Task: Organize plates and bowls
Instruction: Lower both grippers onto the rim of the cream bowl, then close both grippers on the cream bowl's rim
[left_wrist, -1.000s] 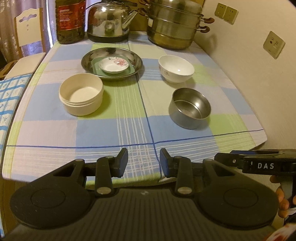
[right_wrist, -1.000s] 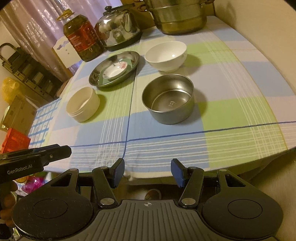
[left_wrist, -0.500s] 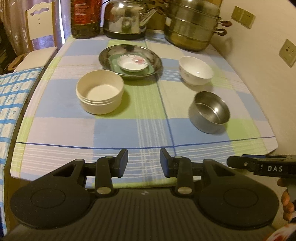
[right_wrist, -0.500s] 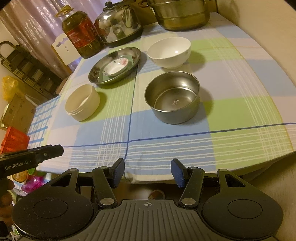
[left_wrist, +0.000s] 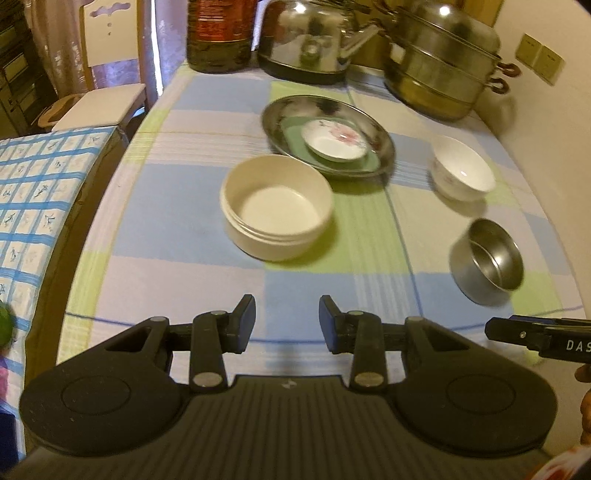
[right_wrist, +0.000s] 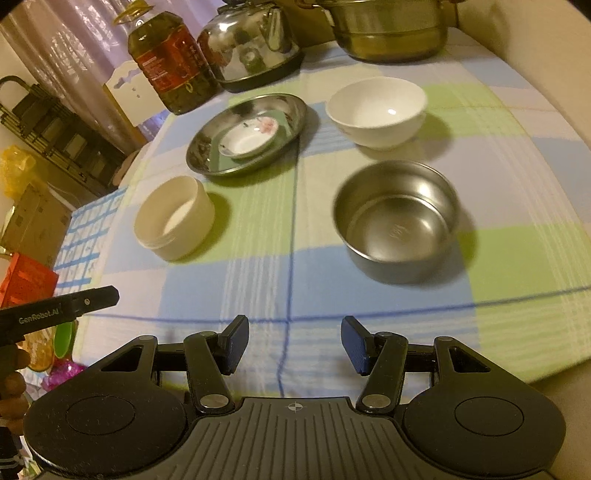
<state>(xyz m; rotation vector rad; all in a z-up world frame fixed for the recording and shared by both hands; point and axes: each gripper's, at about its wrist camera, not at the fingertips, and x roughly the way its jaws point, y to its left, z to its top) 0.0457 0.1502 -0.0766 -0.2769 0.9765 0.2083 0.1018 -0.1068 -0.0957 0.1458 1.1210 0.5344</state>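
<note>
Approach step judged in hand. Left gripper and right gripper hovered over near counter edge, jaws parted, empty. Cream bowl ahead left, steel bowl ahead right, untouched. Next: descent onto a rim.

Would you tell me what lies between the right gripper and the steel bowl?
Only bare checked tablecloth between right gripper and steel bowl, per the right wrist view.

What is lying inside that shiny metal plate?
In the steel plate lies a green dish, and on that a small white flowered saucer. Whatever lies beneath them is covered.
</note>
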